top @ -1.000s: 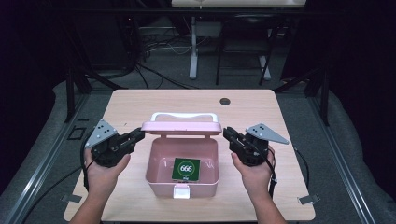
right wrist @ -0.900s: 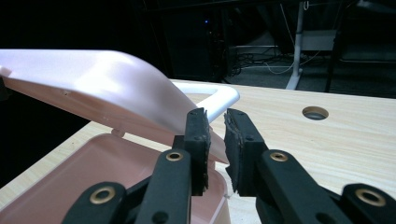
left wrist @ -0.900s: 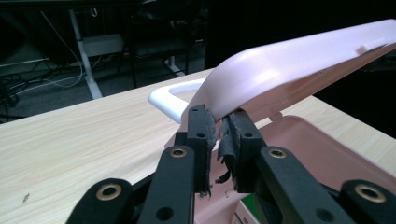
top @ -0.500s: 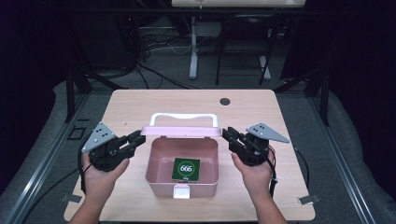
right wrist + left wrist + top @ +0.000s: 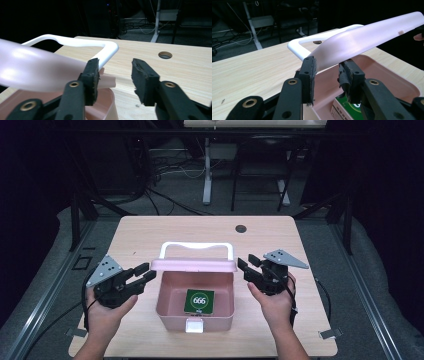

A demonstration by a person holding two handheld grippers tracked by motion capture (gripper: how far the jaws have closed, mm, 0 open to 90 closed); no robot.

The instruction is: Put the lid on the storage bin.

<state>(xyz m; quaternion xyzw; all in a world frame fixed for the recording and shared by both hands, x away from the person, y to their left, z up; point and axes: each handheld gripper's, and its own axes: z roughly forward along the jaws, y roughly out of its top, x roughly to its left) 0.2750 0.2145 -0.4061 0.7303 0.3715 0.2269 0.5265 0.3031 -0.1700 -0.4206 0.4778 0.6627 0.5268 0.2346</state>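
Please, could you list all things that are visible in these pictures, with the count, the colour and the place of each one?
table: one, light wood, in the middle of the high view, on a grey floor.
hole: one, dark and round, in the table top near its far edge.
box: one, pink, open, on the near middle of the table.
lid: one, pink, raised at the far side of the box.
handle: one, white, on the lid.
clasp: one, white, on the near wall of the box.
card pack: one, green with a white circle, flat inside the box.
left gripper: one, black, left of the box, jaws just opening, apart from the lid.
right gripper: one, black, right of the box, jaws just opening.
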